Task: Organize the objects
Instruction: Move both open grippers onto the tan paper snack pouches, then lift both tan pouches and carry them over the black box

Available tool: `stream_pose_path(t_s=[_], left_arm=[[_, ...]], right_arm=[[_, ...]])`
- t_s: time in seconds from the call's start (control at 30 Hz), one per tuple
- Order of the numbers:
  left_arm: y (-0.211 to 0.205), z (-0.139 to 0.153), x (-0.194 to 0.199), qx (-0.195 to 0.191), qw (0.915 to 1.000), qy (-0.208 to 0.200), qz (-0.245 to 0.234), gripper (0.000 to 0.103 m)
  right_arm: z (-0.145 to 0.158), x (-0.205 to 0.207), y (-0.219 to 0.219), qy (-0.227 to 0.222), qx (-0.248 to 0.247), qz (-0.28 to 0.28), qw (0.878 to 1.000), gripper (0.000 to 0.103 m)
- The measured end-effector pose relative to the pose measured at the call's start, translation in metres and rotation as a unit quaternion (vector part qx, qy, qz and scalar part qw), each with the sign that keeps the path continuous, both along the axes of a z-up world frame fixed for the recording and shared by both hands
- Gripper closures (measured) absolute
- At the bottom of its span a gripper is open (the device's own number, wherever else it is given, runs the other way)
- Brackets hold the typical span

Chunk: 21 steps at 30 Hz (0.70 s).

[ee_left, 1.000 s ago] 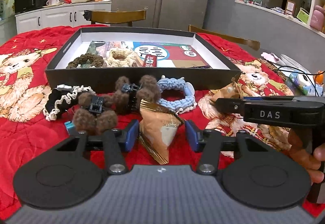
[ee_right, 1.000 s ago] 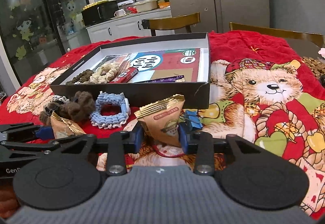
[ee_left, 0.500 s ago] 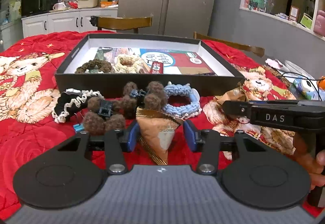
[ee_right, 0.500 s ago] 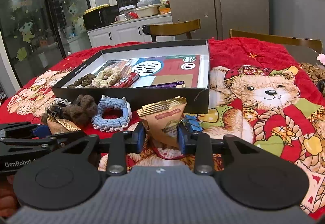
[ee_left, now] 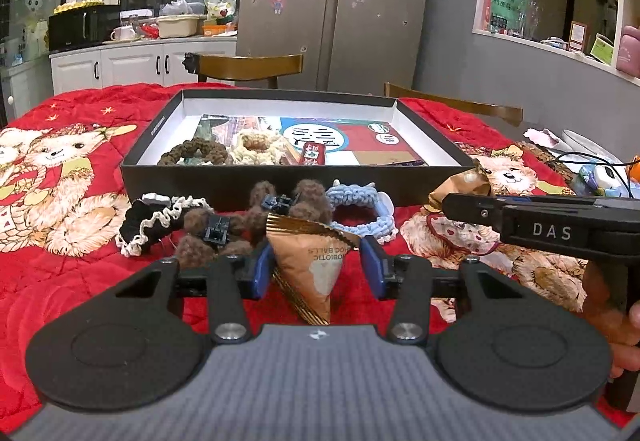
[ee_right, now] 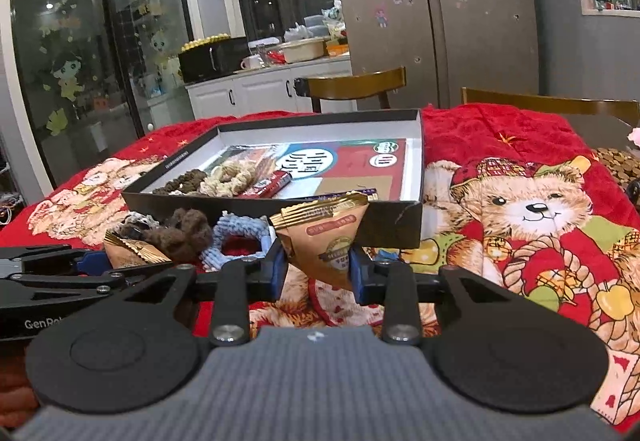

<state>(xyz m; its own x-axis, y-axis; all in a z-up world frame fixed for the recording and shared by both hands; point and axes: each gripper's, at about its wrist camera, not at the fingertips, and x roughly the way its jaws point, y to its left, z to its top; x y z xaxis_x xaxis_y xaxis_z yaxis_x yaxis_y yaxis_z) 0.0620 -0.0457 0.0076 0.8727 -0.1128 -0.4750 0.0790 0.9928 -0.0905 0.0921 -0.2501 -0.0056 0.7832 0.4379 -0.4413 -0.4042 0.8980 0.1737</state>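
A black open box holds a brown scrunchie, a cream scrunchie and a red bar. In the left wrist view my left gripper stands open around a brown triangular snack packet; only its left pad seems to touch it. In the right wrist view my right gripper is shut on a second brown snack packet, held just before the box's near wall. That gripper also shows in the left wrist view.
In front of the box lie a black-and-white scrunchie, brown pompom hair clips and a light blue scrunchie. A red bear-print cloth covers the table. Wooden chairs stand behind it.
Both grippers have risen and tilted up, so the box looks lower and farther. The right gripper's packet has lifted with it. The left packet stays between the open fingers.
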Motion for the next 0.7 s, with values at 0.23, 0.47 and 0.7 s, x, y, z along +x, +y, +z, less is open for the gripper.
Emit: stream_pose_path(t_s=[0.23,0.47,0.7], left_arm=[[-0.001,0.003,-0.008,0.007,0.9997,-0.022,0.003,0.051],[-0.007,0.008,-0.021,0.025,0.998,-0.057,0.007,0.051],[-0.002,0.011,-0.021,0.024,0.998,-0.057,0.013,0.051]], right_arm=[[0.002,-0.003,-0.001,-0.012,0.018,0.005,1.0,0.067],[0.005,-0.013,-0.001,-0.042,0.035,0.026,0.998,0.067],[0.017,-0.01,0.004,-0.052,0.042,0.01,0.998,0.067]])
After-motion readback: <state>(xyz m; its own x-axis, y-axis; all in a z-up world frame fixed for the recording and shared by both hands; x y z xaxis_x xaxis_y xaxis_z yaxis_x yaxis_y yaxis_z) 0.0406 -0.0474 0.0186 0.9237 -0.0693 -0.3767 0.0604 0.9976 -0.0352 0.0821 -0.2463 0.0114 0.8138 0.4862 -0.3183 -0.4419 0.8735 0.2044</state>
